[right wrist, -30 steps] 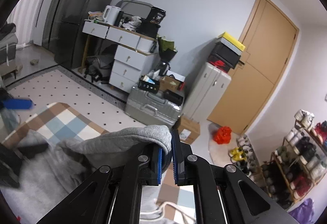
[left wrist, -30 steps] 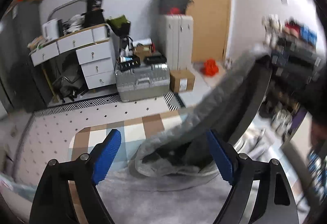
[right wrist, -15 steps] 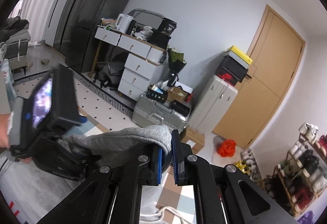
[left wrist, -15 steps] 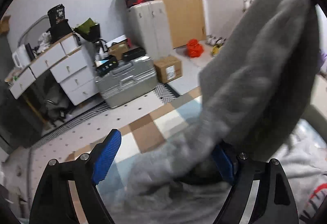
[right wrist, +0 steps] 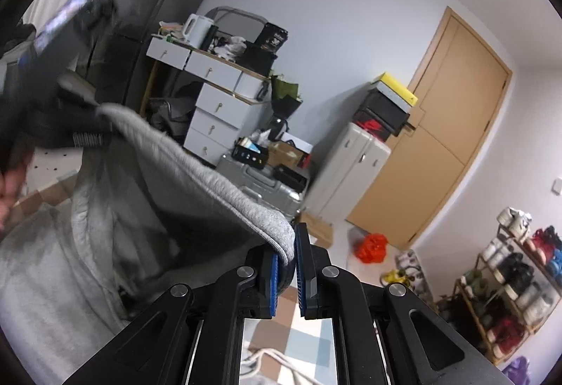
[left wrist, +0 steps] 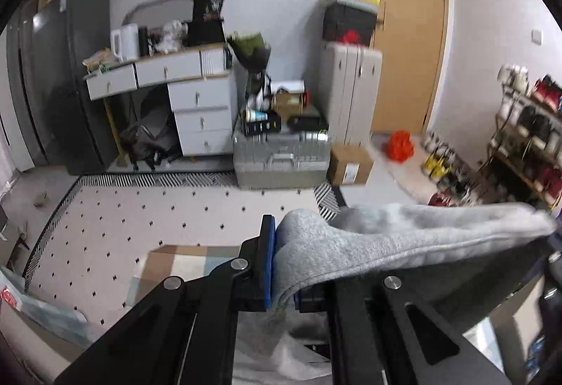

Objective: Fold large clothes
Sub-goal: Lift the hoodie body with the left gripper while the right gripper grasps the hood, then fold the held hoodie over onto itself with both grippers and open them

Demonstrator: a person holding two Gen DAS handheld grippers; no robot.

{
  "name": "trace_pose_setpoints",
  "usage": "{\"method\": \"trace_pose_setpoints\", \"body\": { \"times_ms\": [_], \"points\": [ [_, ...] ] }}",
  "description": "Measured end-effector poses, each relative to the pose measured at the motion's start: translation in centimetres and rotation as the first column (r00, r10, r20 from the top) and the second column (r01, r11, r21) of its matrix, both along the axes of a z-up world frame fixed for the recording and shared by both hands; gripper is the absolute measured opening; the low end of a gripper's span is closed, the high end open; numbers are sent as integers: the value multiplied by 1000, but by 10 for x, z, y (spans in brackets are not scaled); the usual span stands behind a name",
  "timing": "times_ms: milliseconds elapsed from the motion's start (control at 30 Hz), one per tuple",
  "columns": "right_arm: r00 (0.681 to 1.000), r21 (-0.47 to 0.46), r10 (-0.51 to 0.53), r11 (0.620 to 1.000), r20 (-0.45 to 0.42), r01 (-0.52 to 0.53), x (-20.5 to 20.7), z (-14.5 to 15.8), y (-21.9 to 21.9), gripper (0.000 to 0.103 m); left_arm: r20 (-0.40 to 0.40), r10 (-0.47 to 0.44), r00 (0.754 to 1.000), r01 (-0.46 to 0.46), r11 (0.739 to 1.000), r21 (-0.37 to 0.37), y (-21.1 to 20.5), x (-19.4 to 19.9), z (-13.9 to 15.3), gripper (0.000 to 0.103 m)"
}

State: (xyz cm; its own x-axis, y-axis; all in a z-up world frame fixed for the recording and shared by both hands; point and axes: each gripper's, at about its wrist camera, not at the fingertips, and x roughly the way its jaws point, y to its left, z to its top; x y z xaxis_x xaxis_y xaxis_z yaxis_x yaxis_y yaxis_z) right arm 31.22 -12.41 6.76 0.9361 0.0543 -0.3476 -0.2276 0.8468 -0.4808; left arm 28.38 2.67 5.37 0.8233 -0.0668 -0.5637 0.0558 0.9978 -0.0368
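A large grey sweatshirt-like garment [left wrist: 404, 237] hangs stretched between both grippers. In the left wrist view its thick hem folds over the left gripper [left wrist: 282, 265], whose jaws are closing tight on the cloth; the right blue pad is hidden under fabric. In the right wrist view the right gripper [right wrist: 288, 265] is shut on another part of the same hem. From there the garment [right wrist: 175, 174] runs up and left to the blurred left gripper [right wrist: 70, 104], held by a hand [right wrist: 10, 181]. The rest of the cloth sags below.
A checked rug [left wrist: 175, 262] lies below on dotted flooring. Behind stand a silver suitcase [left wrist: 281, 157], a cardboard box [left wrist: 351, 165], white drawers [left wrist: 200, 114], a dark fridge [left wrist: 63, 86] and a wooden door [left wrist: 404, 34]. A shoe rack [left wrist: 527, 139] lines the right wall.
The left gripper went from wide open to shut on the garment's hem and rose with it. The hem now spans both grippers. The right gripper kept its grip and barely moved.
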Motion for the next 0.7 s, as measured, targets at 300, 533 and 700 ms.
{"method": "trace_pose_setpoints", "body": {
  "times_ms": [300,533,700],
  "points": [
    [997,153,52,987,-58,-43,-86,-8,-30,8,-15,-164,986,163,985,-56,2,-106,-3,5],
    [982,229,51,973,-181,-8,-167,-61,-49,8,-112,-295,949,291,955,-48,-10,-155,-59,5],
    [962,59,59,997,-265,-44,-213,-135,-42,8,-284,-316,905,310,948,-67,-15,-157,-115,5]
  ]
}}
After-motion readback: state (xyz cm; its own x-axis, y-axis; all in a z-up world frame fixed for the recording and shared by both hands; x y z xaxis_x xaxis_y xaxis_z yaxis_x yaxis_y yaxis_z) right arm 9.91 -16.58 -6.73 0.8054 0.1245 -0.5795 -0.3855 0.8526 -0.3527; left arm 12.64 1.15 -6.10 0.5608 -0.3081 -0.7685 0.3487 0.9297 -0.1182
